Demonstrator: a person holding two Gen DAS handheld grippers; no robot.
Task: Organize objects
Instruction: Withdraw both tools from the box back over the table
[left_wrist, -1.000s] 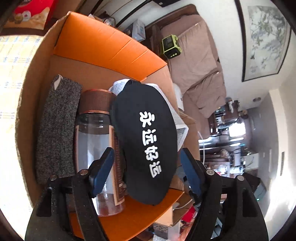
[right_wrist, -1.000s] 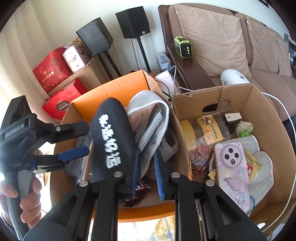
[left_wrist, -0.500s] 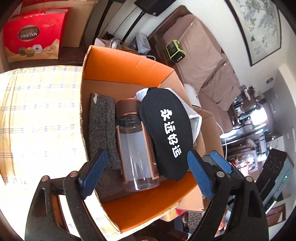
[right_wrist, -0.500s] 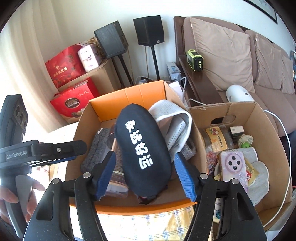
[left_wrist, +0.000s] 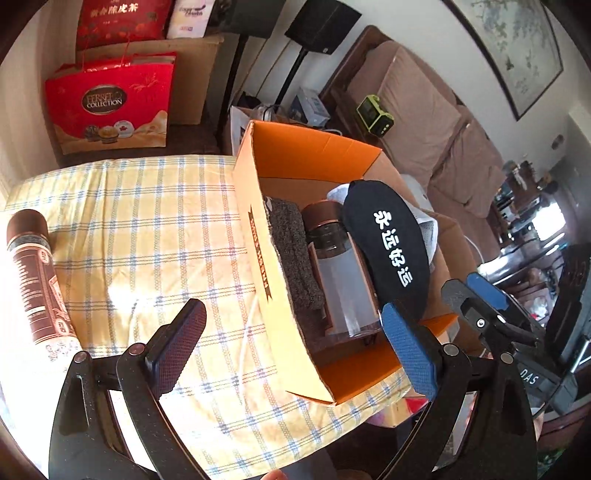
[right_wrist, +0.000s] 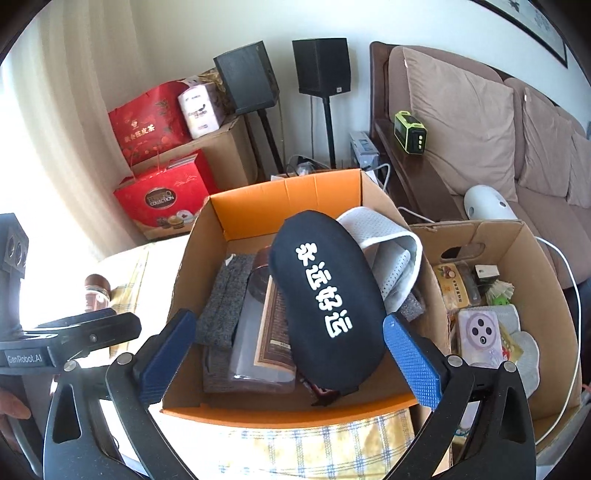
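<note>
Black-framed left tool (left_wrist: 295, 343) and right tool (right_wrist: 291, 358), blue textured pads (right_wrist: 412, 360) (silver screws)

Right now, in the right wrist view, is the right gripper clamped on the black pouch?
No: the right gripper stands open, its pads clear of the black pouch, which lies in the orange box.

A red gift bag (right_wrist: 162, 201) stands on the floor below a brown carton (right_wrist: 221, 155), which carries a second red bag (right_wrist: 146, 125) and a white tissue pack (right_wrist: 201, 109). Two black speakers (right_wrist: 321, 66) (on stands) flank a beige sofa (right_wrist: 480, 125), whose armrest bears a green device (right_wrist: 410, 133).
</note>
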